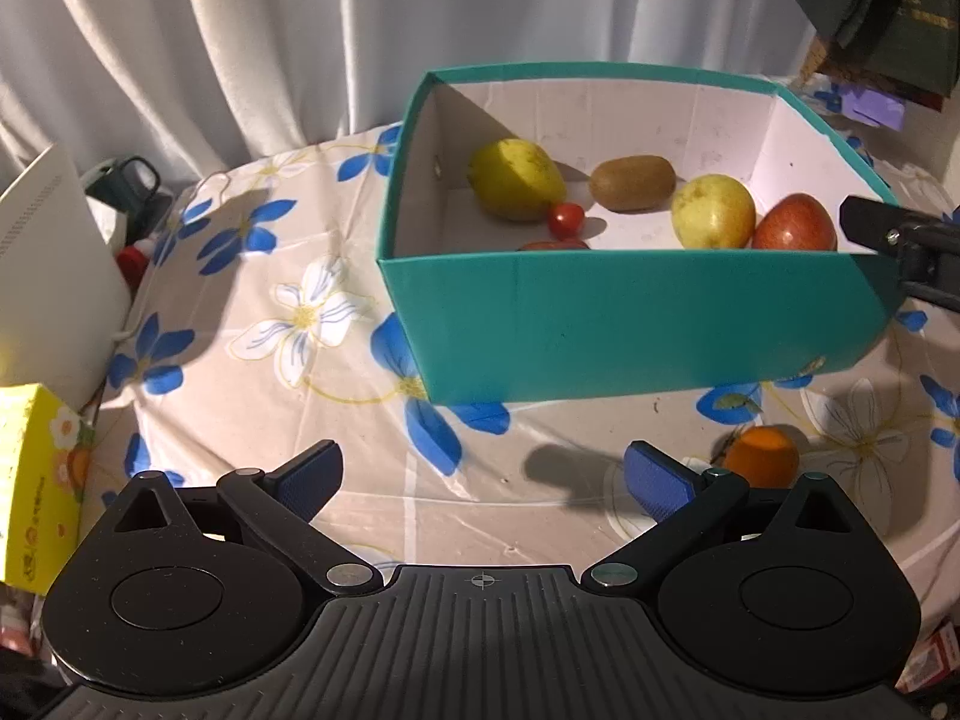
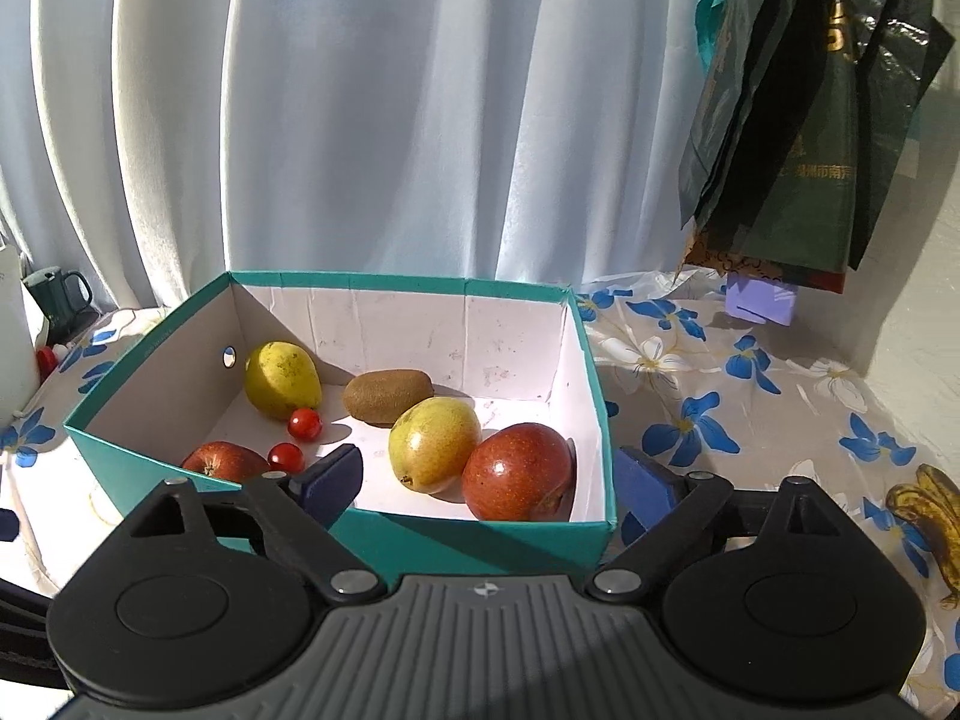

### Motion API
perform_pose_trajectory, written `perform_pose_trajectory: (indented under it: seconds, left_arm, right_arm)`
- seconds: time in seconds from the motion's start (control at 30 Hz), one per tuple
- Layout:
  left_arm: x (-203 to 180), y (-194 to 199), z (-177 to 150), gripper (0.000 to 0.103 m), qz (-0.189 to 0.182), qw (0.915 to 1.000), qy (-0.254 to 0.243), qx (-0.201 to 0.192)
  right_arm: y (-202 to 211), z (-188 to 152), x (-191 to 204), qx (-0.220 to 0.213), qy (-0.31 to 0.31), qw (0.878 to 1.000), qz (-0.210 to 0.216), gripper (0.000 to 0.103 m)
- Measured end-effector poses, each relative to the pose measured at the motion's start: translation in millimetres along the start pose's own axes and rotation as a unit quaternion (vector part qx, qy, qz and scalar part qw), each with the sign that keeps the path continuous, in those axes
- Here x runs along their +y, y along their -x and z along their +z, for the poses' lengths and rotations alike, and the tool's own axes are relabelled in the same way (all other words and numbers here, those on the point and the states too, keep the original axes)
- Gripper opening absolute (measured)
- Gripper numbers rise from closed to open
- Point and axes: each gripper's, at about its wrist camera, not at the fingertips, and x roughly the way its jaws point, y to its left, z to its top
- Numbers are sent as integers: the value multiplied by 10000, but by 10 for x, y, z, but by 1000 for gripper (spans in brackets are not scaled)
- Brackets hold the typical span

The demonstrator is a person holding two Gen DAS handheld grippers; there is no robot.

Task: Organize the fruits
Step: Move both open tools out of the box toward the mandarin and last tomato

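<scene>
Orange [image 1: 761,455] only in left view, perhaps tangerine.

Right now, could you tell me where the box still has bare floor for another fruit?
The box has bare floor along its back wall, right of the kiwi, and between the tomatoes and the pear. The right front corner is crowded by that pear and an apple.
</scene>
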Motion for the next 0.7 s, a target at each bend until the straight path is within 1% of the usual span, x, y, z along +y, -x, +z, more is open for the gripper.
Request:
perform_pose_trajectory:
  seconds: [0.1,0.17,0.23,0.3,0.37,0.53,0.7]
  left_arm:
    - [-116,-17,-110,102,-109,9995,-244,-165]
    - [-207,7,-200,102,-218,9977,-454,-461]
    - [-312,-6,-280,102,-258,9954,-685,-613]
    - [-398,-25,-354,102,-335,9938,-840,-649]
    - [-477,-34,-435,102,-494,9921,-938,-666]
    - [-629,-74,-564,102,-725,9897,-1054,-640]
    - [-723,-115,-640,102,-747,9894,-1071,-642]
  right_arm:
    - [240,-78,-115,-229,-162,9996,46,102]
    - [391,-147,-200,-328,-303,9990,35,103]
    - [496,-219,-269,-375,-436,9983,-18,103]
    - [560,-290,-341,-334,-572,9978,-59,103]
    - [597,-341,-394,-270,-658,9974,-75,103]
    - [640,-432,-449,-207,-687,9974,-113,103]
    - [630,-509,-509,-98,-748,9971,-93,103]
